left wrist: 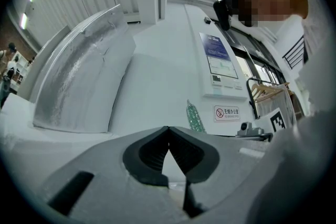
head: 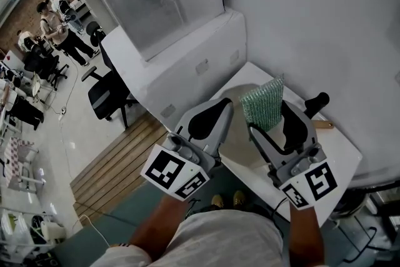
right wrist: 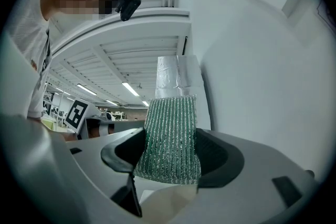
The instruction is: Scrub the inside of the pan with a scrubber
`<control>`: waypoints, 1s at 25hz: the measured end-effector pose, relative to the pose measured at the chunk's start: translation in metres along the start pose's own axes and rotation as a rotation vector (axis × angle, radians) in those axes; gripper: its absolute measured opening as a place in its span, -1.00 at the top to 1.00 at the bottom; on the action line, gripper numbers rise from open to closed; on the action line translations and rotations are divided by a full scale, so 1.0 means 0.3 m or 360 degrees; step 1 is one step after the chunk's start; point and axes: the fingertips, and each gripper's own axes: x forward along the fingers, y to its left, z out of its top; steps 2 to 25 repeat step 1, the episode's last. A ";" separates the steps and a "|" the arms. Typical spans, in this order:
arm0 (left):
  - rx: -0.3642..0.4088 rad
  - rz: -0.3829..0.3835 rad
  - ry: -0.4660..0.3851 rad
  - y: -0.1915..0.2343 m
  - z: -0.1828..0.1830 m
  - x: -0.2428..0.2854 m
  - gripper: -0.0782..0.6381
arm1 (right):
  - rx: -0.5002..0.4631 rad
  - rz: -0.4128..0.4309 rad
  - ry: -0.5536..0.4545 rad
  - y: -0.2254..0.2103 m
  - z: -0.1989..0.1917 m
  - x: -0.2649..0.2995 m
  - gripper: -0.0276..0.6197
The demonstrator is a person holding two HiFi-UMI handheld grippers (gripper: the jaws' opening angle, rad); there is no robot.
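I observe one white table (head: pixel 340 156), its far edge set against the white wall (head: pixel 325 22). A pan (head: pixel 240 144) with a pale inside rests directly on the tabletop, partly covered from my view. Its black handle (head: pixel 317 102) points toward the table's far right. A small wooden piece (head: pixel 324 124) lies flat just beside the handle; I cannot identify it.

Rough, glittery green mesh scrubber (right wrist: pixel 170 139)

right claw (right wrist: pixel 170 157) clamped on upright green scrubber (right wrist: pixel 170 139), white wall behind
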 end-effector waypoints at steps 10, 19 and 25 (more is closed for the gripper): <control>-0.0001 0.0000 0.0001 0.001 -0.001 0.001 0.73 | 0.0001 -0.0001 0.0001 -0.001 -0.001 0.000 -0.02; -0.0001 0.0000 0.0001 0.001 -0.001 0.001 0.73 | 0.0001 -0.0001 0.0001 -0.001 -0.001 0.000 -0.02; -0.0001 0.0000 0.0001 0.001 -0.001 0.001 0.73 | 0.0001 -0.0001 0.0001 -0.001 -0.001 0.000 -0.02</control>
